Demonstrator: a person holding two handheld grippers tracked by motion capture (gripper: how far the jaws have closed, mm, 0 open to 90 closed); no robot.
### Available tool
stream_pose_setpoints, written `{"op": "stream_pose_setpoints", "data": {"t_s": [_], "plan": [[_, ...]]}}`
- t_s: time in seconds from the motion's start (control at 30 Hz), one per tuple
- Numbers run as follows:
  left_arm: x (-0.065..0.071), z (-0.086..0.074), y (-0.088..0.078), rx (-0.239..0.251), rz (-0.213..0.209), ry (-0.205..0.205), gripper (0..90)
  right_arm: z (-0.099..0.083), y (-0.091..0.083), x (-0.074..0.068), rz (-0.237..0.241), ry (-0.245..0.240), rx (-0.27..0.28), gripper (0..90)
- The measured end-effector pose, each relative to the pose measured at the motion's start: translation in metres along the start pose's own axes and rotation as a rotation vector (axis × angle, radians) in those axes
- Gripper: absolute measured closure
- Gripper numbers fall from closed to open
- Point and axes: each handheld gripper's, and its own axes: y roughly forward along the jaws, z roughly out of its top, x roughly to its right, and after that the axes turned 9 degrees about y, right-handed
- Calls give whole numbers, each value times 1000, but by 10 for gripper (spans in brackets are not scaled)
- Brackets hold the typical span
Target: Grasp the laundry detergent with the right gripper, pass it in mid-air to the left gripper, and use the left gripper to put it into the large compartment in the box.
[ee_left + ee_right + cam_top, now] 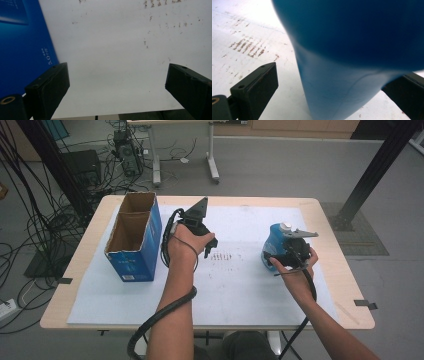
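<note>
Right gripper (284, 254) fingers spread around blue bottle (276, 245), not pinching yet. Left gripper (197, 236) fingers wide open, beside blue carton (134, 262).

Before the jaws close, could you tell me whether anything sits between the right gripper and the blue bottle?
Nothing visible does: the blue bottle already stands between the open jaws of the right gripper, with bare white mat beside it.

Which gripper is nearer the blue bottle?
Right. The right gripper has its open jaws around the blue bottle; the left gripper hovers well away, beside the box.
</note>
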Motion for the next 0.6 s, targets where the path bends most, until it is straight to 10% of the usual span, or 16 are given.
{"op": "stream_pose_setpoints", "data": {"t_s": [0.6], "plan": [[2,3,0,3,1,0,59,2,0,1,4,-5,1,22]]}}
